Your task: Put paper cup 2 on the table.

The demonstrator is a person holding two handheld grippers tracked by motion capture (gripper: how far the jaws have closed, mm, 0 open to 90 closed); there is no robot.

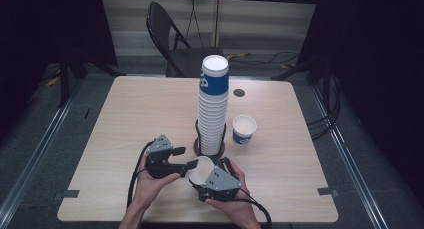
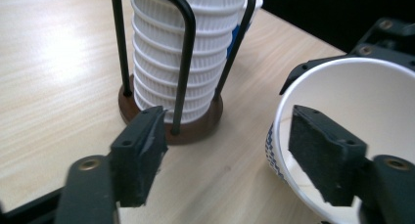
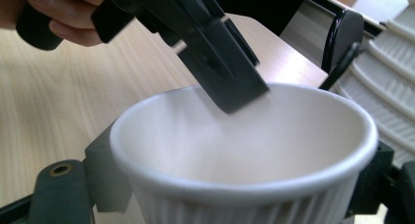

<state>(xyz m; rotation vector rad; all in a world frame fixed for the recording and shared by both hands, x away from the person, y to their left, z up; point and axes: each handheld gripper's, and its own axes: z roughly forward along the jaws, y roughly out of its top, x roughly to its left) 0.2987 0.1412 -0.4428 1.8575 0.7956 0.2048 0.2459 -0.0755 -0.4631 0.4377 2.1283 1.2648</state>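
A white paper cup (image 1: 202, 168) with a blue print is clamped between the jaws of my right gripper (image 1: 201, 173) near the table's front edge. In the right gripper view the cup (image 3: 244, 150) sits open side up between the two jaws. My left gripper (image 1: 187, 157) stands open just left of it. In the left gripper view one finger (image 2: 325, 153) reaches inside the cup's rim (image 2: 342, 87), and the other finger (image 2: 139, 155) hangs free over the table. Neither pad presses on the cup wall.
A tall stack of paper cups (image 1: 213, 109) stands in a black wire holder with a round brown base (image 2: 195, 131) just behind the grippers. A single upright cup (image 1: 244, 129) stands to its right. A black chair (image 1: 175, 44) is beyond the table (image 1: 125, 119).
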